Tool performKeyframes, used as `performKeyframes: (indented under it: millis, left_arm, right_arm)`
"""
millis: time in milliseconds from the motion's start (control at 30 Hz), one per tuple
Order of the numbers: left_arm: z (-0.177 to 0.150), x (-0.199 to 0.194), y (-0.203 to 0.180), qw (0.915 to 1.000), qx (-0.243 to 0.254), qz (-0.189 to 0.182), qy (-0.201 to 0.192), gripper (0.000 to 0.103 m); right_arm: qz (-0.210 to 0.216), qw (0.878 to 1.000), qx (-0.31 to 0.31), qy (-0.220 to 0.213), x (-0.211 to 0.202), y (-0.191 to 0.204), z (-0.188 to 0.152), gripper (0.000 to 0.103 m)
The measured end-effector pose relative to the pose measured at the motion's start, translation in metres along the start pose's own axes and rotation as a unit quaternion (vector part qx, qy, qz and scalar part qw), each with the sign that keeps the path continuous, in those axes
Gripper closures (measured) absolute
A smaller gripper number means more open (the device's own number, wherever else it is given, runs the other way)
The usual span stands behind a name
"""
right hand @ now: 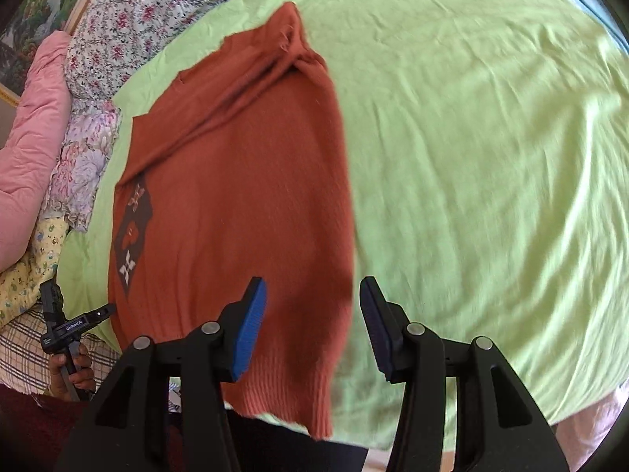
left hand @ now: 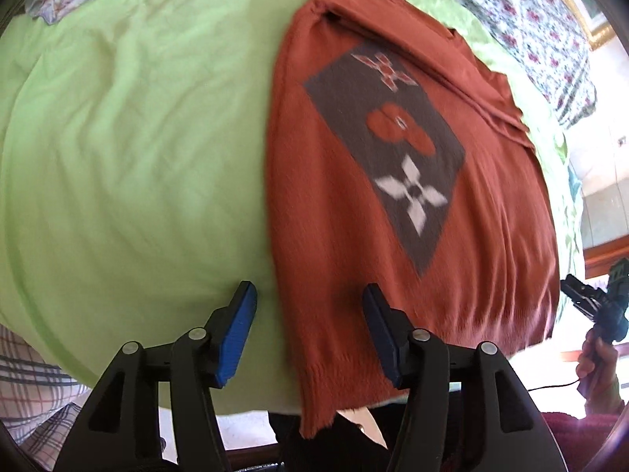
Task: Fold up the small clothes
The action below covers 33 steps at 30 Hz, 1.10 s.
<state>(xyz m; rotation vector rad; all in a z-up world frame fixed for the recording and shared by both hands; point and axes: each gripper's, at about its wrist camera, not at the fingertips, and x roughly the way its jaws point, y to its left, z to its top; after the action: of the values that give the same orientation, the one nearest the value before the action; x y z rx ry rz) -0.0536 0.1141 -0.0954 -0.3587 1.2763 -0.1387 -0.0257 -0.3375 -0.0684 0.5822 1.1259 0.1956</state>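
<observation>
- The rust-orange knit sweater (left hand: 491, 212) lies flat on the bed's light green sheet (left hand: 137, 157); its ribbed hem hangs over the near edge of the bed, so the lowest strip of the hem is cut off behind the gripper bodies in both views.
- Its far end is bunched into ridged folds; whether those are sleeves or the collar cannot be told.
- Both pictures are smeared with blur, most of all on the knit and the sheet's wrinkles.
- A dark grey diamond patch (left hand: 393, 141) on the sweater carries a white four-petal shape, an orange blob and a red-and-white cross; in the right wrist view the patch is small and sits near the sweater's left side.
- The left gripper (left hand: 310, 334) has its fingers spread, blue ribbed pads facing each other, with the sweater's left edge showing between them but nothing pinched.
- The right gripper (right hand: 314, 330) likewise has fingers spread, over the sweater's right edge near the hem, gripping nothing.
- Each view catches the other gripper at its margin, held by a hand (right hand: 74, 369).
- Around the bed: floral pillows (right hand: 129, 11), a pink quilted cover (right hand: 35, 133) and plaid cloth (left hand: 27, 385).
</observation>
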Motion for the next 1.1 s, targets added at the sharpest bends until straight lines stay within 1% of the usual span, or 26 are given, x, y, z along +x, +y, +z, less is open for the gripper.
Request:
performKeyframes:
  millis: [100,167,200,233,267,300,333,367,433,500,567,600,667,700,733,767,800,833,867,900,967,1033,1100]
  left_arm:
    - [-0.008,0.004,-0.008,0.9999,0.010,-0.009,0.008,0.047]
    - [-0.012,0.007,-0.015,0.9997,0.025,0.000,0.009,0.052]
    - [-0.013,0.008,-0.018,0.9994,0.033,0.010,0.008,0.065]
    - [-0.014,0.008,-0.020,0.9992,0.037,0.012,0.008,0.085]
    - [-0.013,0.009,-0.019,0.9993,0.035,0.003,0.012,0.093]
    - [-0.014,0.008,-0.017,0.9994,0.031,-0.007,0.014,0.096]
    - [-0.014,0.005,-0.015,0.9995,0.030,-0.010,0.010,0.097]
    - [-0.015,0.002,-0.015,0.9994,0.032,-0.012,0.005,0.097]
    - [-0.017,-0.008,-0.015,0.9991,0.037,-0.020,-0.008,0.097]
    - [-0.018,-0.014,-0.012,0.9989,0.031,-0.031,-0.012,0.096]
    - [-0.017,-0.007,-0.005,0.9992,0.018,-0.033,0.008,0.091]
    - [-0.017,-0.003,-0.003,0.9993,0.013,-0.030,0.020,0.086]
    - [-0.017,0.004,0.001,0.9987,0.004,-0.034,0.039,0.085]
    - [-0.016,0.005,0.001,0.9986,0.004,-0.036,0.039,0.083]
    - [-0.015,0.006,0.000,0.9984,0.006,-0.037,0.041,0.080]
    - [-0.014,0.008,-0.002,0.9984,0.010,-0.037,0.043,0.080]
    - [-0.013,0.009,-0.004,0.9984,0.015,-0.035,0.042,0.083]
    - [-0.012,0.010,-0.007,0.9984,0.023,-0.033,0.039,0.084]
    - [-0.012,0.010,-0.010,0.9985,0.030,-0.030,0.035,0.088]
    - [-0.012,0.010,-0.014,0.9982,0.042,-0.030,0.029,0.096]
    - [-0.014,0.005,-0.020,0.9975,0.060,-0.033,0.015,0.097]
    - [-0.016,-0.009,-0.020,0.9966,0.066,-0.050,-0.004,0.098]
    - [-0.015,-0.023,-0.020,0.9956,0.061,-0.068,-0.021,0.098]
  right_arm:
    - [0.020,1.000,0.017,0.017,0.011,-0.008,-0.018,0.052]
    - [0.025,1.000,0.018,0.003,0.011,-0.008,-0.024,0.052]
    - [0.032,0.999,0.019,0.000,0.011,-0.007,-0.025,0.052]
    - [0.045,0.999,0.017,0.006,0.014,-0.005,-0.026,0.053]
    - [0.047,0.999,0.011,0.008,0.015,-0.002,-0.026,0.062]
    - [0.043,0.999,-0.006,0.015,0.017,0.003,-0.026,0.071]
    - [0.038,0.999,-0.017,0.025,0.019,0.005,-0.026,0.091]
    - [0.037,0.999,-0.020,0.031,0.020,0.005,-0.026,0.092]
    - [0.042,0.999,-0.021,0.022,0.014,0.002,-0.029,0.093]
    - [0.056,0.998,-0.015,0.009,0.006,-0.003,-0.030,0.093]
    - [0.068,0.998,-0.006,0.006,0.003,-0.009,-0.031,0.093]
    - [0.069,0.998,-0.005,0.009,0.004,-0.009,-0.031,0.093]
    - [0.064,0.998,0.001,0.030,0.010,-0.011,-0.031,0.088]
    - [0.057,0.997,0.002,0.048,0.015,-0.011,-0.032,0.085]
    - [0.058,0.997,0.000,0.054,0.016,-0.010,-0.034,0.083]
    - [0.058,0.997,-0.006,0.052,0.015,-0.008,-0.036,0.082]
    - [0.058,0.997,-0.009,0.052,0.015,-0.008,-0.037,0.082]
    - [0.058,0.997,-0.010,0.053,0.016,-0.008,-0.039,0.083]
    - [0.058,0.997,-0.011,0.051,0.017,-0.008,-0.040,0.083]
    - [0.058,0.997,-0.012,0.048,0.017,-0.007,-0.040,0.083]
    - [0.061,0.997,-0.011,0.040,0.016,-0.005,-0.041,0.095]
    - [0.070,0.997,-0.012,0.031,0.010,-0.006,-0.042,0.095]
    - [0.089,0.996,-0.004,0.020,0.002,-0.008,-0.042,0.095]
